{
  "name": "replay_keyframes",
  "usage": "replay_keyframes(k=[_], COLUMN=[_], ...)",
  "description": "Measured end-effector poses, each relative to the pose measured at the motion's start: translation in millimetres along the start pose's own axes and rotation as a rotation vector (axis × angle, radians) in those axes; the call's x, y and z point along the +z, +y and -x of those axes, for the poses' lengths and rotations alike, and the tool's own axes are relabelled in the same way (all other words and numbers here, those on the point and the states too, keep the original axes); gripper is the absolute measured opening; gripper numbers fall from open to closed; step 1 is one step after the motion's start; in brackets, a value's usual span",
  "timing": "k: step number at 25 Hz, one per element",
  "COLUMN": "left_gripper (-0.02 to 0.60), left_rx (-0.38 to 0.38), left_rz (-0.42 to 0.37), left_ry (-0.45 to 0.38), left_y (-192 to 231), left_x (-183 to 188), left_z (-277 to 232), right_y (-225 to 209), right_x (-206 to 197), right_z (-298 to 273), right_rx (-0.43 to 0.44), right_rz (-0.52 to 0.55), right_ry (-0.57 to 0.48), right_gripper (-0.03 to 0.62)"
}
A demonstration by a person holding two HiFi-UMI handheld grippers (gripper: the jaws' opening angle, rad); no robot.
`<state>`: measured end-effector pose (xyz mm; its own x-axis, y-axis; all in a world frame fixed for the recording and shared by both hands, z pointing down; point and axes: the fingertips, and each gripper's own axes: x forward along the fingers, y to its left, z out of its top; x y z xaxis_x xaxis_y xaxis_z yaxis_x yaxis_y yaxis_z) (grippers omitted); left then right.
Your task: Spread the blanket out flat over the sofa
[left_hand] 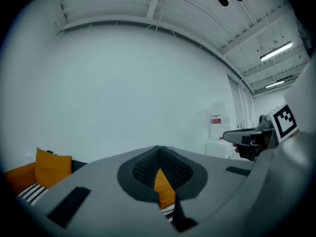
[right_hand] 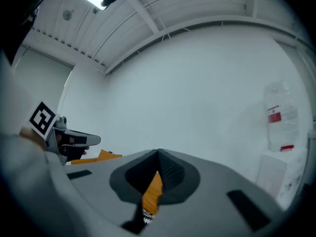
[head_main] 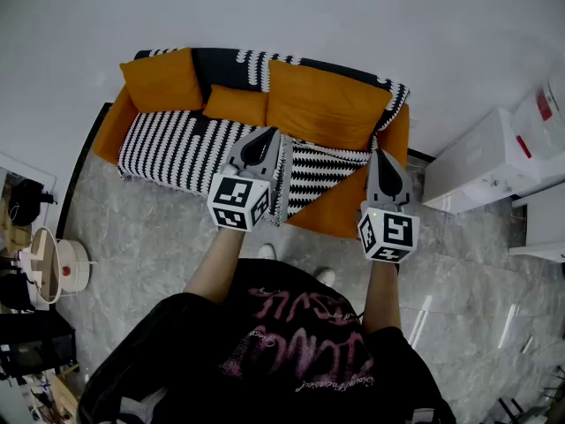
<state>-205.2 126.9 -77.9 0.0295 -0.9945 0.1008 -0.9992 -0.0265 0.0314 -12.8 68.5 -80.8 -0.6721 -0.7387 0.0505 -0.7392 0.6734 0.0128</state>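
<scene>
A black-and-white striped blanket lies over the left and middle seat of the orange sofa and runs along the top of its backrest. The right end of the seat is bare orange. Three orange cushions lean against the back. My left gripper hangs in the air in front of the sofa's middle, jaws shut and empty. My right gripper is level with it toward the sofa's right end, also shut with nothing held. Both gripper views look mainly at the white wall, with slivers of sofa between the left gripper's and the right gripper's jaws.
A white cabinet stands right of the sofa. A round white stand and dark clutter sit at the left edge. The floor in front is grey marble. The person's feet are just before the sofa.
</scene>
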Motion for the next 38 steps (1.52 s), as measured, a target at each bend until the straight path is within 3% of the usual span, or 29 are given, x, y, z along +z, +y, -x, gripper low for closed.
replay_keyframes(k=[15,26,38], left_gripper=[0.009,0.009,0.009], left_rx=[0.012,0.041,0.043], left_rz=[0.001,-0.035,-0.013], left_ry=[0.025,0.052,0.061], left_y=[-34.0,-76.8,-56.6], left_x=[-8.3,-15.3,-24.4], left_z=[-4.7,-4.0,-16.2], right_y=[-22.3,-57.4,-53.1], right_x=[-6.4,-19.7,-28.8], right_z=[19.2,42.2,21.4], right_rx=[0.011,0.057,0.049], right_rz=[0.012,-0.072,-0.065], right_ry=[-0.011,-0.028,0.01], right_gripper=[0.02,0.02,0.02])
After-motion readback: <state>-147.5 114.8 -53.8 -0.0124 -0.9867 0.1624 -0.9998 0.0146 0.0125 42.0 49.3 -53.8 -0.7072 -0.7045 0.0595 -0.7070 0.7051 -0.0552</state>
